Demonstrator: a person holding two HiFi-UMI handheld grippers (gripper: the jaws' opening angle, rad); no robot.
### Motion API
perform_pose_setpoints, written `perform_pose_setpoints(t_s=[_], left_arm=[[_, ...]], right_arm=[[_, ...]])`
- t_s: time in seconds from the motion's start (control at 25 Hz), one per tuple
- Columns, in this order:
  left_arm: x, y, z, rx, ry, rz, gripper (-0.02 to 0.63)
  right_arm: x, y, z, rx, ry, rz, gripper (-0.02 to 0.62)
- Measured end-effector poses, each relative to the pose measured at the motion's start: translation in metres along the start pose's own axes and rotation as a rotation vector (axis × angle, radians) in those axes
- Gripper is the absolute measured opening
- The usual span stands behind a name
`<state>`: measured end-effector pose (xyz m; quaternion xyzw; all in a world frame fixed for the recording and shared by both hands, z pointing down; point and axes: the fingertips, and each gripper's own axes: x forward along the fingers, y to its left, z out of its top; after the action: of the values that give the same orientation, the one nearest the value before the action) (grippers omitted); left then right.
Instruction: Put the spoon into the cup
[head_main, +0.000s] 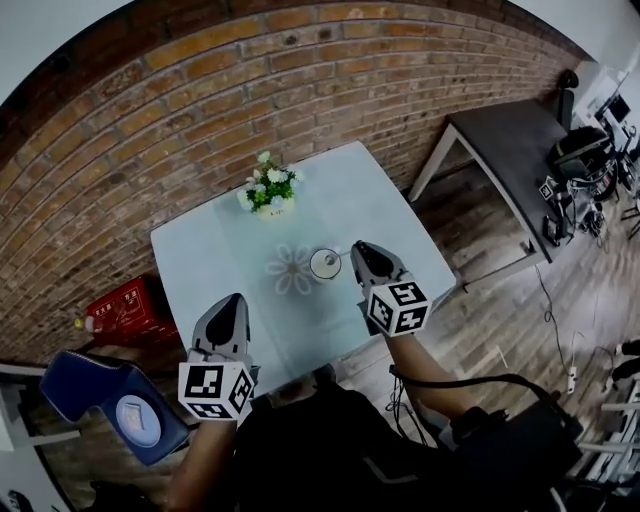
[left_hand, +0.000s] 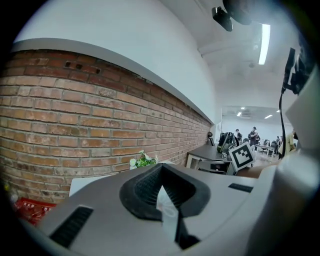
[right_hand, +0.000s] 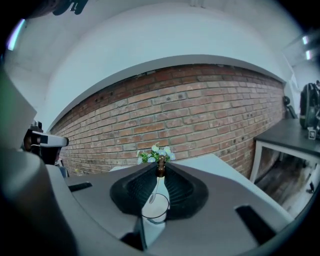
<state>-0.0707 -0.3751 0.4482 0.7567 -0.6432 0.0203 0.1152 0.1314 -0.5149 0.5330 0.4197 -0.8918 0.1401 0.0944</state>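
Observation:
A clear glass cup (head_main: 325, 263) stands on the pale table (head_main: 200, 260), right of the middle. My right gripper (head_main: 358, 248) hovers just right of it. In the right gripper view its jaws (right_hand: 160, 167) are shut on the spoon (right_hand: 160, 170) at its brown handle. The silver stem and bowl hang down toward the cup's rim (right_hand: 155, 214). Whether the bowl is inside the cup I cannot tell, and the spoon is too small to make out in the head view. My left gripper (head_main: 235, 300) hangs over the table's near left edge, its jaws (left_hand: 160, 180) shut on nothing.
A small pot of white flowers (head_main: 270, 190) stands at the far side of the table. A flower-shaped mat (head_main: 291, 270) lies left of the cup. A red crate (head_main: 125, 308) and a blue chair (head_main: 110, 405) are on the left. A grey table (head_main: 510, 150) is on the right.

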Motion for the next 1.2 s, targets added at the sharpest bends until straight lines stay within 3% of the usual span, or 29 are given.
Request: perform_pose_setpoints(t_s=[0.64, 1.2], left_arm=[[-0.012, 0.001, -0.025, -0.017, 0.063, 0.115, 0.008], [-0.022, 0.0, -0.028, -0.035, 0.075, 0.144, 0.006]], right_arm=[[0.05, 0.0, -0.072, -0.005, 0.149, 0.092, 0.054], [0.064, -0.008, -0.092, 0.002, 0.187, 0.063, 0.054]])
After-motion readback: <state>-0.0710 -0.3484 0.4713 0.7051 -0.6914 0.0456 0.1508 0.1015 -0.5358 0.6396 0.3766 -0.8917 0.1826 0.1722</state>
